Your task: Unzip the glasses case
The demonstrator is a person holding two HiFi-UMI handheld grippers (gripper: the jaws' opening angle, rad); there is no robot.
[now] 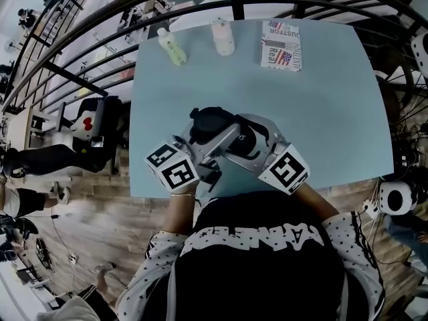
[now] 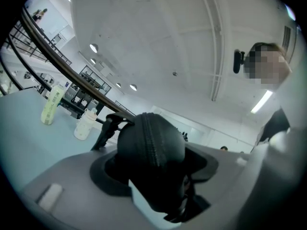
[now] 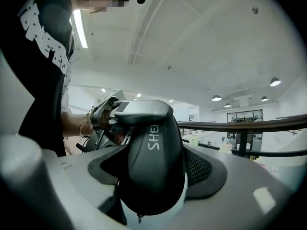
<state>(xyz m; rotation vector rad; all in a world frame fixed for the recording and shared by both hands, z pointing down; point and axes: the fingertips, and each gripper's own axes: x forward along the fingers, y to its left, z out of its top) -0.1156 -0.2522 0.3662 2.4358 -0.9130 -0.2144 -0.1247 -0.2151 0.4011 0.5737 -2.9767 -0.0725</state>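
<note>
Here, left tool (image 1: 202,141) and right tool (image 1: 251,140) each clamp one end of the rounded, black, zippered case (image 1: 212,121).

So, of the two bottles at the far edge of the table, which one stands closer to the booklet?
The whitish bottle. It stands just beside the booklet, whereas the yellow-green bottle is on its other side, farther from the booklet.

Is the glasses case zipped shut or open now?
Shut where visible: in the left gripper view the zipper on the glasses case runs closed, without gap.
</note>
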